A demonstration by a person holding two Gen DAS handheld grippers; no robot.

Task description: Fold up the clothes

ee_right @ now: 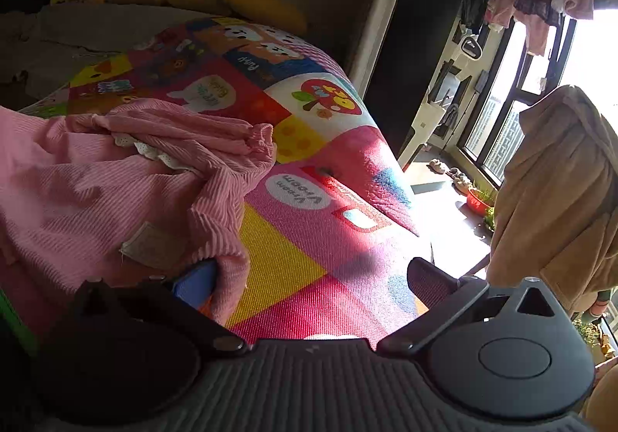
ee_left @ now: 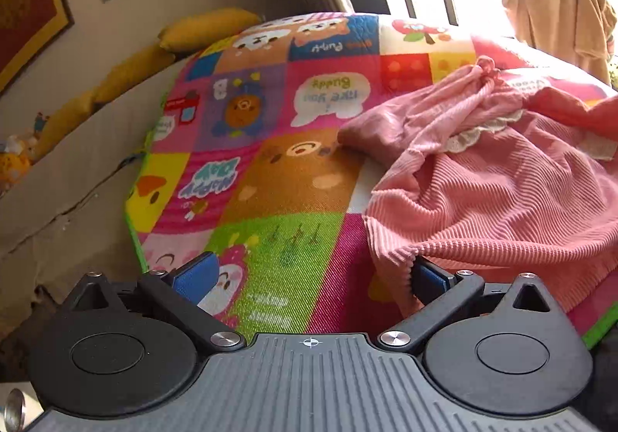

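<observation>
Slippers point(ee_right: 450, 170) beyond pink garment point(ee_right: 116, 184), right view only

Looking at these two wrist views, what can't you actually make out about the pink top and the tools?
- Pink top: left wrist view, its right part is cut off by the frame edge; garment shape unclear.
- Left tool: its right finger is partly covered by the top's hem.
- Right tool: right wrist view, left finger in shadow behind cloth.
- Label: too blurred to read.

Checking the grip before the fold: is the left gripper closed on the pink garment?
No, the left gripper stands wide open, the pink garment merely draping over one finger.
</observation>
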